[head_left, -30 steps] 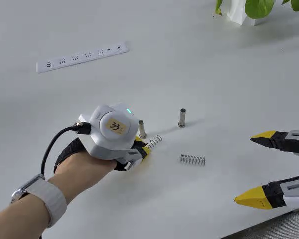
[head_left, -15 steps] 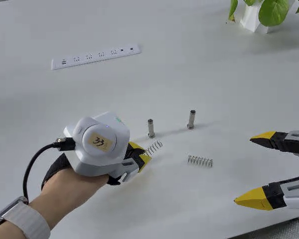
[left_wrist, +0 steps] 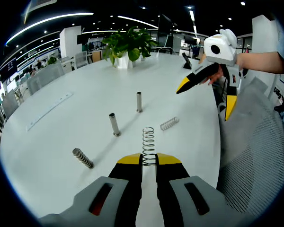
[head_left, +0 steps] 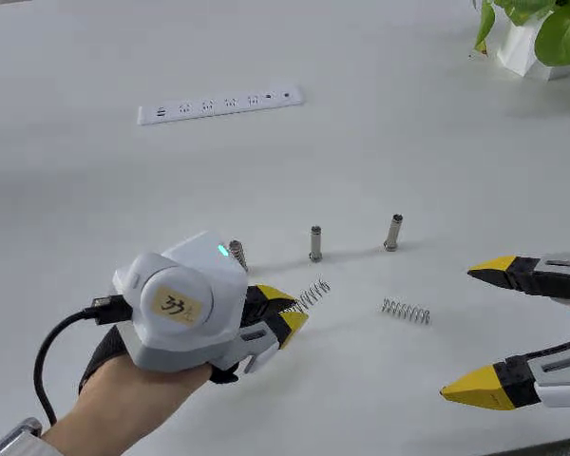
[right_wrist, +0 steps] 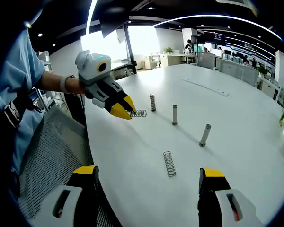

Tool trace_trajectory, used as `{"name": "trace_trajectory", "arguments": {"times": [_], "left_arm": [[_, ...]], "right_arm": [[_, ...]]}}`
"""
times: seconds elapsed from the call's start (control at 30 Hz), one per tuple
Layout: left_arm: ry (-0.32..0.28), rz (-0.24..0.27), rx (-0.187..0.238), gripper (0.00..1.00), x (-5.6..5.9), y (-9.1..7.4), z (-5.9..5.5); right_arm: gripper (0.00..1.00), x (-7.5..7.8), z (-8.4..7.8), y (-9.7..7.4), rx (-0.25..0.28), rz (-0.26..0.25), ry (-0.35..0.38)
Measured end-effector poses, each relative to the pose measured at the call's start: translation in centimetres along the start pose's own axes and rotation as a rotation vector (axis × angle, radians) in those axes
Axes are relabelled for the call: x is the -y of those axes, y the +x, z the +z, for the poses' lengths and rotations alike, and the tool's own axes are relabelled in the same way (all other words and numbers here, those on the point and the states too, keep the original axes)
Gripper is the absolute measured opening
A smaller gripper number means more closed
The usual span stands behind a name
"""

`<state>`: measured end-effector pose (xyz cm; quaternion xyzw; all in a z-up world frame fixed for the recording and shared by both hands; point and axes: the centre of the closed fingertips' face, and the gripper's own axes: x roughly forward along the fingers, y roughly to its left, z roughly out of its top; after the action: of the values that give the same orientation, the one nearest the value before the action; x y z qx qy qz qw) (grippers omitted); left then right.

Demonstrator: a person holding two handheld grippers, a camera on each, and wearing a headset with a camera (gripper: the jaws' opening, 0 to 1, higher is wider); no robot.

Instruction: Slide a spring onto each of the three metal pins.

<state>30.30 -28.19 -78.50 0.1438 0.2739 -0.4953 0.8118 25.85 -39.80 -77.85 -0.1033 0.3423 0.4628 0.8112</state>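
On the near left of the table (head_left: pixel 95 209), the left gripper (head_left: pixel 293 312) has its jaws pinched on one end of a spring (head_left: pixel 312 294), which points away to the far right, toward the middle pin (head_left: pixel 315 243). The left pin (head_left: pixel 237 252), just behind the gripper, wears a coil. The middle pin and the right pin (head_left: pixel 392 232) stand bare. A loose spring (head_left: pixel 405 312) lies on the near side of the right pin. At the near right, the right gripper (head_left: pixel 470 331) hovers with its jaws spread wide, holding nothing.

Left hand-held gripper (head_left: pixel 297 309) white-bodied, yellow-tipped black jaws, black cable (head_left: pixel 52 342), "33" sticker (head_left: pixel 176 306), light-blue sleeve (right_wrist: pixel 12 66)
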Motion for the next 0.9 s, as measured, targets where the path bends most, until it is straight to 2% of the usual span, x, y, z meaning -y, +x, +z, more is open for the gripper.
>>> {"name": "trace_trajectory", "arguments": {"times": [0.17, 0.4, 0.63, 0.7, 0.77, 0.9], "left_arm": [[-0.009, 0.014, 0.025, 0.07, 0.4, -0.8, 0.1], [-0.011, 0.021, 0.058, 0.07, 1.0, -1.4, 0.4], [-0.003, 0.006, 0.083, 0.07, 1.7, -1.9, 0.5], [-0.003, -0.002, 0.09, 0.07, 2.0, -2.0, 0.6], [0.0, -0.007, 0.096, 0.07, 2.1, -2.1, 0.7], [0.011, -0.018, 0.103, 0.07, 2.4, -2.2, 0.6]], "right_arm": [[0.85, -0.3, 0.8, 0.5, -0.013, 0.035, -0.038], [0.77, -0.9, 2.3, 1.2, -0.047, 0.103, -0.111], [0.66, -1.6, 4.2, 2.0, -0.072, 0.189, -0.176], [0.65, -1.5, 4.7, 2.2, -0.079, 0.194, -0.194], [0.65, -1.6, 5.2, 2.4, -0.081, 0.209, -0.204], [0.58, -2.2, 6.1, 2.7, -0.085, 0.26, -0.217]]}}
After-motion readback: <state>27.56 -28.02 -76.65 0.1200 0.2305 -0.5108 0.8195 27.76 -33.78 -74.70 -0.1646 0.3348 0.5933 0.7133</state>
